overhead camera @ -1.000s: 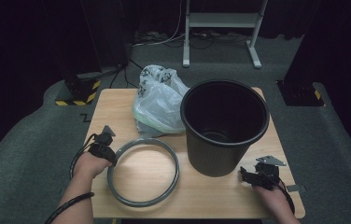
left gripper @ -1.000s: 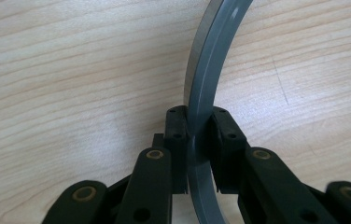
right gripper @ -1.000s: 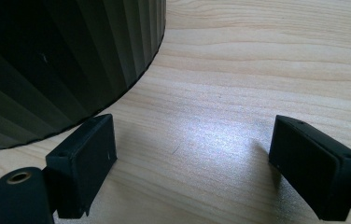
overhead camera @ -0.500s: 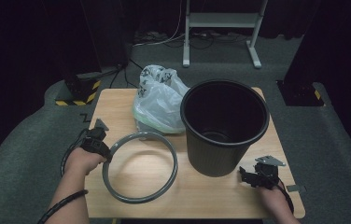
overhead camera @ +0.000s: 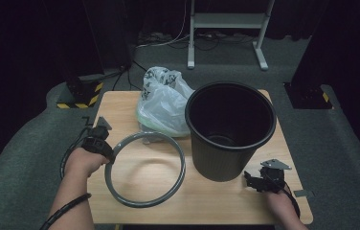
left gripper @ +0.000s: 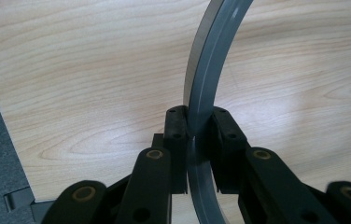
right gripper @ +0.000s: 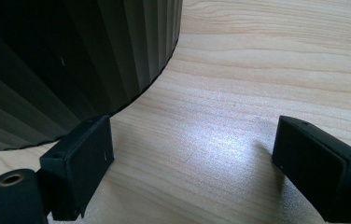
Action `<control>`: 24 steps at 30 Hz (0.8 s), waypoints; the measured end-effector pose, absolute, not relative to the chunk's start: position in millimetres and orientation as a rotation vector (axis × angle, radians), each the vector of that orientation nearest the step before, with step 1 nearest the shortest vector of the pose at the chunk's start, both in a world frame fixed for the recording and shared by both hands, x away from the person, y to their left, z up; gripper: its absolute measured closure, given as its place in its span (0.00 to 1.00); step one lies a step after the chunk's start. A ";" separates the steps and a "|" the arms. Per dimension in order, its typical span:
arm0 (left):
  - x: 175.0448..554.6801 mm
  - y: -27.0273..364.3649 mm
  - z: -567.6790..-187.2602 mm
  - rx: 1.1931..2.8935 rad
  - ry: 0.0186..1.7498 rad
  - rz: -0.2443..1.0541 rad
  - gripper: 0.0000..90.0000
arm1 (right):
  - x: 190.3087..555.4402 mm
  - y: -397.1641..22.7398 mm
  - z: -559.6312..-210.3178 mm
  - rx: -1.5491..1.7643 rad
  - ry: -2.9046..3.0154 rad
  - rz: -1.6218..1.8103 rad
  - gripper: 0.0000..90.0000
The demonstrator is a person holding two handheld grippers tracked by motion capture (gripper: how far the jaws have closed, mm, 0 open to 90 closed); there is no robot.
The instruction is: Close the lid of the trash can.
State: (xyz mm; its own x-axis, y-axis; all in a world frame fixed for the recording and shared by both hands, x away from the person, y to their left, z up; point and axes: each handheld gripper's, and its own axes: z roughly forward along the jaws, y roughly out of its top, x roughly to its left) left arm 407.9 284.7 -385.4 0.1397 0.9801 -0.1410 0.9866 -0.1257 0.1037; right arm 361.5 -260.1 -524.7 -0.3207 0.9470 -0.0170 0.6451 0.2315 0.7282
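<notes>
Left hand-held gripper is clamped on the grey ring, its jaws nearly closed with the band pinched edge-on between the pads. In the high view the left hand-held gripper grips the ring at the side farthest from the bin, and the ring looks tipped, with that side off the desk and the side toward the bin low. The ring sits just beside the bin, between it and the left hand. A plastic bag lies behind the ring, touching the bin's far-left side.

Right hand-held gripper stands wide open and empty, close to the foot of the bin, one pad almost at its ribbed wall.

Judged from here, the grip is the weak point: a thin, smooth band held at one spot can pivot or slide between the pads as the ring comes fully off the desk. Its low side could also drag and knock the bin, which nothing steadies while the right jaws stay apart. The bag's loose edge may snag the ring's far arc.
</notes>
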 end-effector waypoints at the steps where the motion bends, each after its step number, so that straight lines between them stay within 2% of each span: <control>1: 409.1 283.6 -383.0 2.240 1.951 -0.058 0.87 | 361.5 -260.1 -524.7 1.459 2.050 0.871 0.13; 24: 423.0 280.9 -332.3 2.203 1.932 -0.003 0.86 | 361.9 -259.3 -524.6 1.465 2.051 0.872 0.13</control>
